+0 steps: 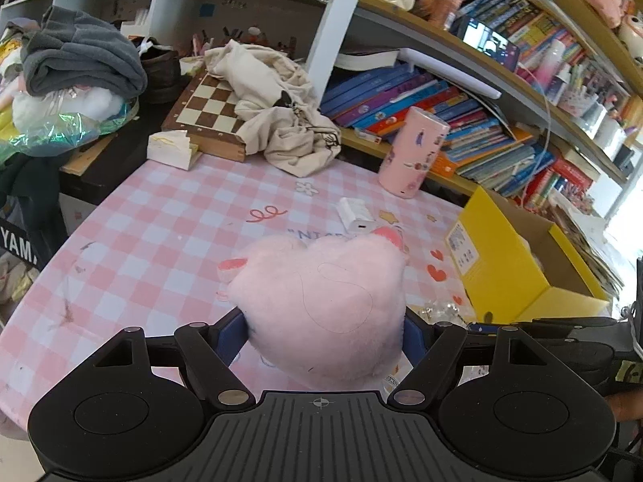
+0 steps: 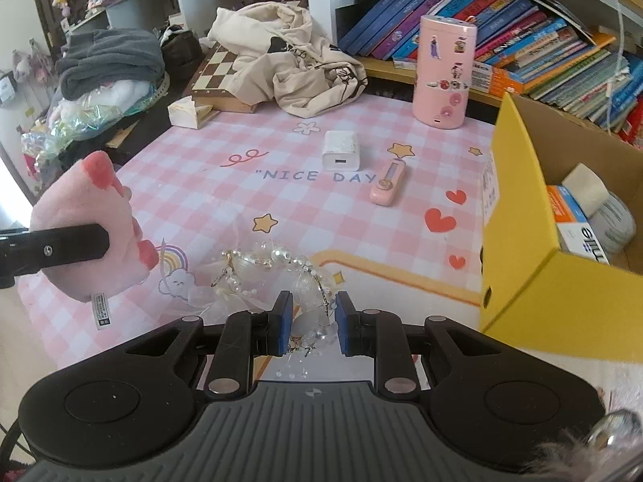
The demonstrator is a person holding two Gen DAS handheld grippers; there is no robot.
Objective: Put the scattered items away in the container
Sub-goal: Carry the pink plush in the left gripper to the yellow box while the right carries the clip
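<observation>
A yellow cardboard box (image 2: 522, 217), open-topped, stands at the right edge of a pink checked tablecloth (image 2: 201, 184). Left of the box, the left gripper (image 1: 325, 329) is clamped around a pink plush toy (image 1: 321, 285), held clear of the cloth; it looks light and squashy, best squeezed across its middle. Nearer the box, the right gripper (image 2: 310, 327) pinches a clear beaded hair ornament (image 2: 273, 273), probably fragile and prone to snag; its beaded band runs roughly left to right.

Pink checked tablecloth (image 2: 168, 168) under white charger (image 2: 340, 150), pink cylinder (image 2: 444, 72), yellow box (image 2: 522, 241)
</observation>
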